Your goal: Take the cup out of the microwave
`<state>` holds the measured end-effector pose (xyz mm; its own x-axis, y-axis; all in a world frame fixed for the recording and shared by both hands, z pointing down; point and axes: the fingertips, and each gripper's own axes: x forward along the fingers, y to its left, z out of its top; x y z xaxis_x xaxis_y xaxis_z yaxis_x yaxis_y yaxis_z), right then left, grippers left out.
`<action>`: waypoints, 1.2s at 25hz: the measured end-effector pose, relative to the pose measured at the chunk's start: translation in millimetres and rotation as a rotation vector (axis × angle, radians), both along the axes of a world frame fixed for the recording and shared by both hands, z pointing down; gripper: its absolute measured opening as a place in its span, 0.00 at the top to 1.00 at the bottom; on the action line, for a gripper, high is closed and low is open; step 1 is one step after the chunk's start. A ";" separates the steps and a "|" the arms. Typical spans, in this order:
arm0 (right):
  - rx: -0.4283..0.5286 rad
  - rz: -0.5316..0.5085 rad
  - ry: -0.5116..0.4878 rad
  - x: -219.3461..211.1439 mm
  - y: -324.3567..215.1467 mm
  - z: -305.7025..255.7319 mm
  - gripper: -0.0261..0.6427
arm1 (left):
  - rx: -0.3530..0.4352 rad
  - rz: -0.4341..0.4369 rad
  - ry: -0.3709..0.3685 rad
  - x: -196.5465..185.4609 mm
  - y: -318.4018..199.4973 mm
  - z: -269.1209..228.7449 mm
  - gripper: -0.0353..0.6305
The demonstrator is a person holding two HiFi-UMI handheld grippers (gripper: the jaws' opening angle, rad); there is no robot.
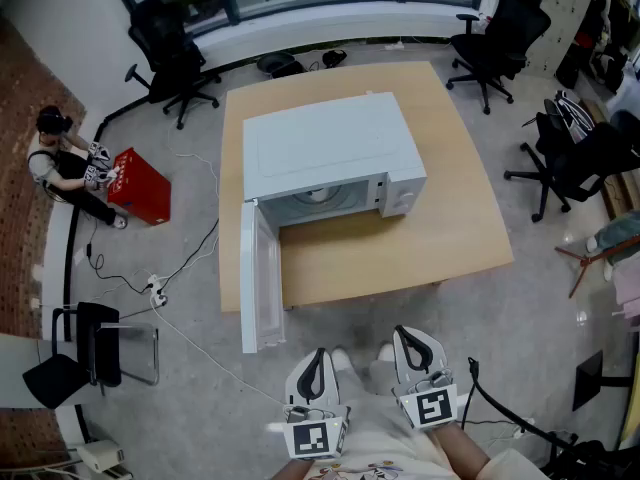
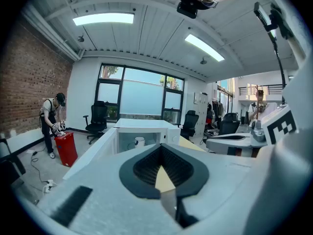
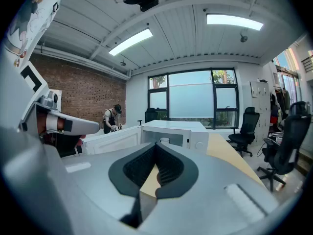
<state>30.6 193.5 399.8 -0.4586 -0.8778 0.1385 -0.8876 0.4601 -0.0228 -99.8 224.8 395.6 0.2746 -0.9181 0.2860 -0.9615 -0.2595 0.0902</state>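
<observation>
A white microwave (image 1: 330,153) stands on a wooden table (image 1: 440,238), and its door (image 1: 258,278) hangs open toward me on the left. In the left gripper view a small white cup (image 2: 139,141) stands inside the microwave (image 2: 146,129) cavity. The right gripper view also shows the cup (image 3: 165,141) in the microwave (image 3: 181,131). My left gripper (image 1: 318,356) and right gripper (image 1: 404,334) hover side by side near my body, well short of the table, both shut and empty. The left gripper (image 2: 160,149) and right gripper (image 3: 156,146) point toward the microwave.
Black office chairs (image 1: 175,53) (image 1: 500,38) (image 1: 575,163) ring the table. A person bends over a red box (image 1: 138,186) at the left. Cables and a power strip (image 1: 155,290) lie on the floor, and a black folding chair (image 1: 95,348) stands near left.
</observation>
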 end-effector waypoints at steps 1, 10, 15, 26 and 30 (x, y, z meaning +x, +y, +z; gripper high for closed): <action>0.002 -0.007 0.003 1.4 0.2 0.6 0.95 | 0.001 0.001 -0.002 2.7 -0.6 0.6 0.94; -0.009 -0.053 -0.003 3.3 1.4 3.8 0.95 | -0.026 -0.010 -0.003 9.6 -1.1 8.5 0.94; -0.125 -0.035 -0.001 26.5 4.7 15.2 0.93 | -0.014 -0.023 -0.021 23.6 -3.4 5.2 0.94; 0.020 -0.057 -0.059 46.0 -8.9 -4.8 0.95 | 0.006 -0.091 -0.054 37.1 -7.6 2.6 0.94; 0.010 -0.058 -0.042 35.7 -31.9 2.1 0.95 | -0.003 -0.101 -0.009 30.0 -35.8 19.6 0.94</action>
